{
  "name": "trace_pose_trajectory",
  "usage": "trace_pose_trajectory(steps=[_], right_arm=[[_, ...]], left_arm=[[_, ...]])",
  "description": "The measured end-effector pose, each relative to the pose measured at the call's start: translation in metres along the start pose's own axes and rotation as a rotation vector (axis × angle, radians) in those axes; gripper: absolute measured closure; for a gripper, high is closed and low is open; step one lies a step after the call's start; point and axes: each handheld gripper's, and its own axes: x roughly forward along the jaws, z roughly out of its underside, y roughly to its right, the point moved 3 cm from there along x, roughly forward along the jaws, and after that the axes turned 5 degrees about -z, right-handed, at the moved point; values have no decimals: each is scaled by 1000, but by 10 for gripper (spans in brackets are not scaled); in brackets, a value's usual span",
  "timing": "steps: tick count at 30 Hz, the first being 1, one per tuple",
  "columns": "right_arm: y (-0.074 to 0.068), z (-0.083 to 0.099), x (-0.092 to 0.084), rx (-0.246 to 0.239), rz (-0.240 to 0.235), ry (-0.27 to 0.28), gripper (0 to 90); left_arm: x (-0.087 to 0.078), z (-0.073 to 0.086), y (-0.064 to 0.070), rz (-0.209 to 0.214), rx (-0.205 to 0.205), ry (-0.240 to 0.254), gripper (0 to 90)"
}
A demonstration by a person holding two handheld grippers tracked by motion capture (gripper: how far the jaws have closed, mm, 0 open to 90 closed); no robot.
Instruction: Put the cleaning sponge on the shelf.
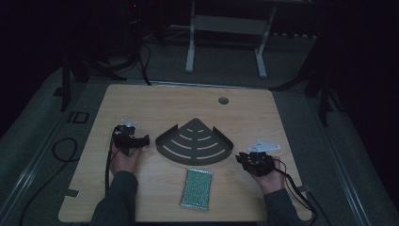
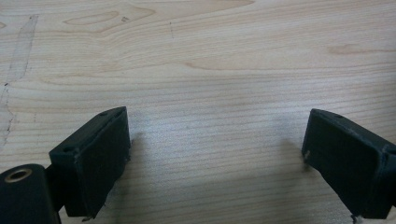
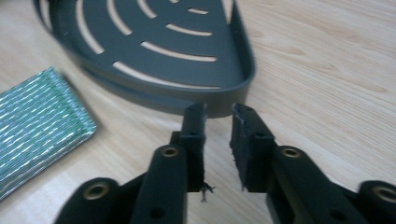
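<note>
A dark grey quarter-round shelf tray (image 1: 195,141) with curved slots lies at the table's middle. Below it lies a green glittery sponge (image 1: 196,187). My left gripper (image 1: 137,139) rests left of the tray, pointing toward it. In the left gripper view this gripper (image 2: 217,135) stands wide open over bare wood. My right gripper (image 1: 242,158) is right of the tray's curved rim. In the right gripper view its jaws (image 3: 218,116) stand a narrow gap apart with nothing between them, just short of the tray's rim (image 3: 243,70). The sponge (image 3: 37,126) lies to their left.
The wooden table (image 1: 155,103) has a round cable hole (image 1: 223,100) near its far edge. Beyond it stands a white frame (image 1: 226,28) on the floor. Cables (image 1: 61,150) trail off the table's left side.
</note>
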Motion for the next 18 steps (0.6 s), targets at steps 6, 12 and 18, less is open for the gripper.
trace_pose_trajectory(steps=[6, 12, 18], right_arm=[[-19, 0, 7, -127, 10, -71, 793], [-44, 2, 15, -193, -35, -116, 882], [-67, 4, 23, -229, -80, -158, 900]], left_arm=[[0, 0, 0, 0, -1, 0, 82], [0, 0, 0, 0, -1, 0, 82], [0, 0, 0, 0, 0, 0, 82]])
